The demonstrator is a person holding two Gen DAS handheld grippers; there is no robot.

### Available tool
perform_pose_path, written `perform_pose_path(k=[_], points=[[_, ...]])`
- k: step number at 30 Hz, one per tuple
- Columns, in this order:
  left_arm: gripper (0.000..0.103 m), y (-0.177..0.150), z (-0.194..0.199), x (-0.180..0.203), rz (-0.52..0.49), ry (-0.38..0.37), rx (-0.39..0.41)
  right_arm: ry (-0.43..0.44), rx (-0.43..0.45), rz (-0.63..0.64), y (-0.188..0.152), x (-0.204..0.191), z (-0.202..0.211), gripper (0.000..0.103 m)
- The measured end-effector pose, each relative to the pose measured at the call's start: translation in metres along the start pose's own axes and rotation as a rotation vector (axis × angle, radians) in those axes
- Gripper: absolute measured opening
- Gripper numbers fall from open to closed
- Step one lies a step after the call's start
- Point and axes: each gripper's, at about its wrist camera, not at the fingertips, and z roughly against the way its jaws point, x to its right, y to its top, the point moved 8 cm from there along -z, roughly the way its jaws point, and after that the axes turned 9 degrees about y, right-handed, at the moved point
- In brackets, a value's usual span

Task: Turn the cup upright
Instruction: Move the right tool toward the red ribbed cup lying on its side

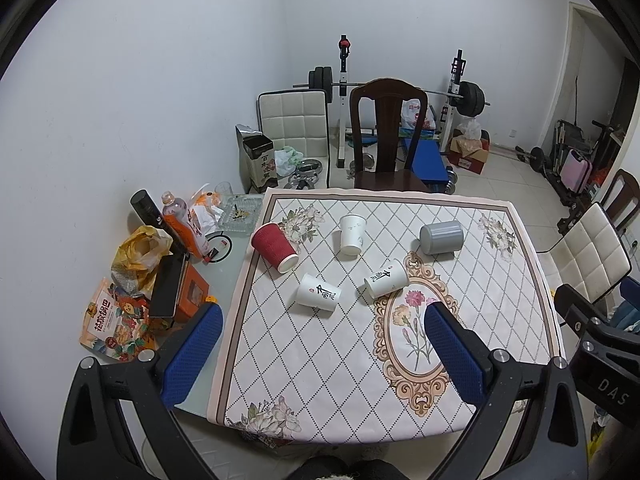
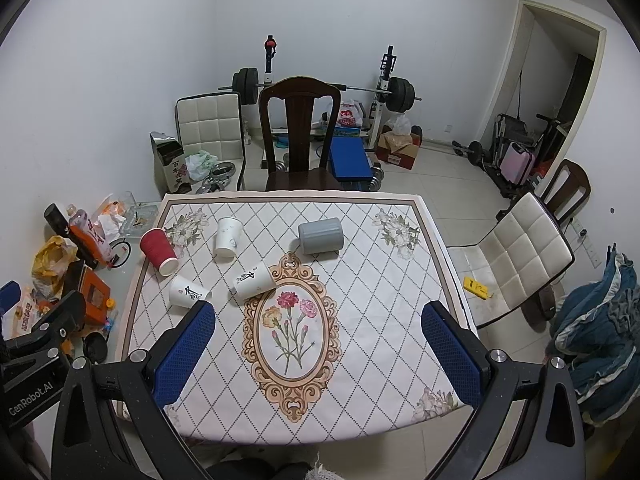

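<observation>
Five cups are lying on their sides on the patterned cloth (image 2: pixel 360 360) covering the worktop: a red ribbed cup (image 1: pixel 274 246) at the far left edge with its mouth facing the near side, a plain white cup (image 1: pixel 351 234) just right of it, a grey cup (image 1: pixel 441 237) toward the far right, and two white cups with black calligraphy nearer the middle, the left printed cup (image 1: pixel 317 293) and the right printed cup (image 1: pixel 386 282), the latter touching the upper left of the oval flower frame. All five are sitting apart from one another. The left gripper (image 1: pixel 322 354) is hovering above the near edge of the worktop with its blue-padded jaws spread wide and nothing between them. The right gripper (image 2: pixel 318 350) is doing the same over the oval floral motif, jaws wide and holding nothing. Snack bags and bottles (image 1: pixel 176 216) are crowding the bare strip left of the cloth, and a dark wooden chair (image 2: pixel 298 132) is standing at the far side.
</observation>
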Motion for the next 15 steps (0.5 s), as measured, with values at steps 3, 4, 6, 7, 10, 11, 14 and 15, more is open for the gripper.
perform_pose_path(k=[3,4,6,7,10,11,14,15], points=[[0.103,0.0,-0.001,0.003,-0.001,-0.003,-0.001,0.002,0.001,-0.002,0.0,0.0,0.0,0.103],[0.103,0.004,0.005,0.008,-0.001,-0.004,-0.002,0.002,0.001,-0.002,-0.001,0.001,-0.001,0.103],[0.103,0.006,0.004,0.01,0.003,0.006,-0.006,0.003,-0.002,-0.005,-0.001,0.001,-0.001,0.103],[0.103,0.006,0.002,0.01,0.006,0.013,-0.008,0.008,-0.005,-0.012,0.0,0.0,-0.001,0.103],[0.103,0.003,-0.015,0.009,0.027,0.036,-0.04,0.021,-0.023,-0.034,0.001,-0.003,-0.007,0.103],[0.103,-0.001,-0.022,0.009,0.033,0.039,-0.065,0.022,-0.043,-0.039,-0.001,-0.004,-0.013,0.103],[0.103,-0.017,-0.044,0.006,0.046,0.045,-0.125,0.025,-0.115,-0.044,-0.011,-0.006,-0.04,0.103],[0.103,-0.023,-0.053,0.006,0.048,0.063,-0.143,0.027,-0.139,-0.043,-0.014,-0.006,-0.052,0.103]])
